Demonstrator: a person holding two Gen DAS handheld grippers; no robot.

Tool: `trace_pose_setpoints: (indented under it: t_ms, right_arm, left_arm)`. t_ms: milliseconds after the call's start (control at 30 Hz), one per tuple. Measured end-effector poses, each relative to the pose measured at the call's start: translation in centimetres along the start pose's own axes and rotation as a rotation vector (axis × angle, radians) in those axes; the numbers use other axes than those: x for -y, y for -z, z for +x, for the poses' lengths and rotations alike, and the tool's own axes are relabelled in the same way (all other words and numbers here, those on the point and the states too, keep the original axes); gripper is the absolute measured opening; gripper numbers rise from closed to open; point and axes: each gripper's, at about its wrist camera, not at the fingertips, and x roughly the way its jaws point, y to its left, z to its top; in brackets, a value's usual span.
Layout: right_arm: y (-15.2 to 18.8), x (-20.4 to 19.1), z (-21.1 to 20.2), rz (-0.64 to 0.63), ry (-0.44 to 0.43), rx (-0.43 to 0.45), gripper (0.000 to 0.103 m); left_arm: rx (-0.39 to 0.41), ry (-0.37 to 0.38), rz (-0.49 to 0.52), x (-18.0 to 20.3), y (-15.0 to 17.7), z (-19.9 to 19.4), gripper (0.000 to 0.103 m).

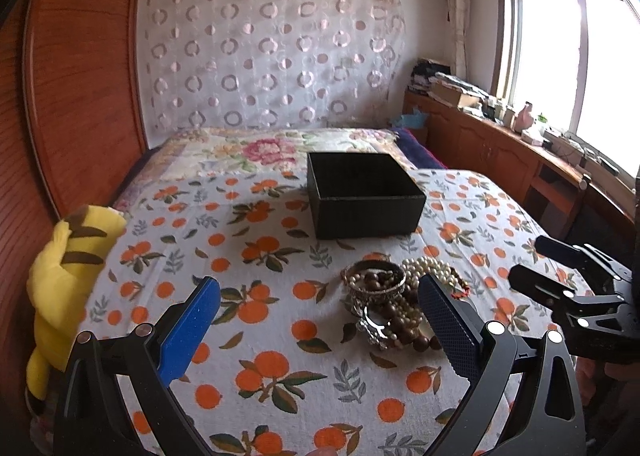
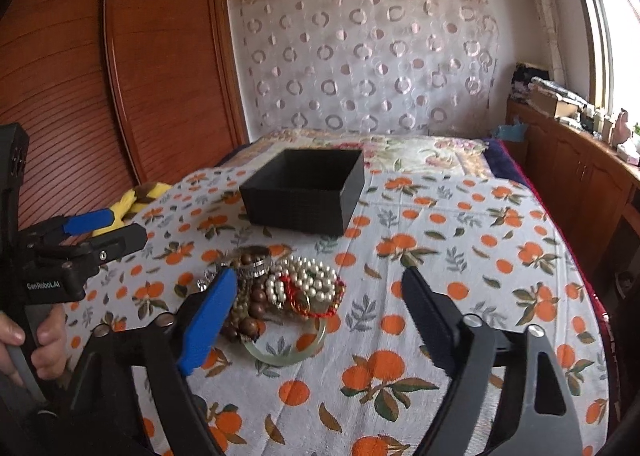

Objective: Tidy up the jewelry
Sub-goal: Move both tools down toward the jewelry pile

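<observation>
Jewelry (image 2: 280, 288) heaped on orange-print cloth (image 1: 280, 376), just short of black box (image 1: 362, 195): pearl strands, wooden beads, metal bangle (image 1: 376, 280), pale jade bangle (image 2: 286, 352) at the near edge. Probably light, slippery and tangle-prone; jade likely brittle. Best pinched by one bangle rim or a single strand. Sits near left gripper (image 1: 320, 328), against its right finger. Lies beside right gripper (image 2: 316, 320), at its blue finger. Both spread wide, holding nothing.
</observation>
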Motion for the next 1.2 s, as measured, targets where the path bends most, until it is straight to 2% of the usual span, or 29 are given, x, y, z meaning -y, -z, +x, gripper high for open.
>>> trace_pose_setpoints:
  t_ms: [67, 233, 433, 833, 1133, 1167, 1200]
  right_arm:
    - [0.5, 0.1, 0.7, -0.006, -0.008, -0.025, 0.076]
    - [1.4, 0.2, 2.2, -0.02, -0.024, -0.082, 0.068]
    - [2.1, -0.2, 3.1, -0.037, -0.042, -0.125, 0.067]
    - [2.3, 0.3, 3.4, -0.014, -0.071, -0.145, 0.068]
    - [2.3, 0.3, 3.4, -0.006, -0.072, -0.146, 0.068]
    - [2.3, 0.3, 3.4, -0.006, -0.071, -0.145, 0.068]
    - [2.3, 0.3, 3.4, -0.006, -0.07, -0.145, 0.068]
  left_arm:
    - [-0.025, 0.016, 0.006, 0.1, 0.1, 0.8, 0.095]
    - [-0.088, 0.061, 0.019, 0.3, 0.6, 2.9, 0.095]
    - [-0.155, 0.091, 0.046, 0.4, 0.7, 5.3, 0.095]
    - [-0.279, 0.154, 0.058, 1.2, -0.1, 10.8, 0.095]
    - [-0.307, 0.198, 0.07, 2.2, -0.9, 12.4, 0.095]
    - [-0.309, 0.204, 0.071, 2.3, -1.0, 12.6, 0.093]
    - [-0.311, 0.211, 0.074, 2.4, -1.1, 12.8, 0.086]
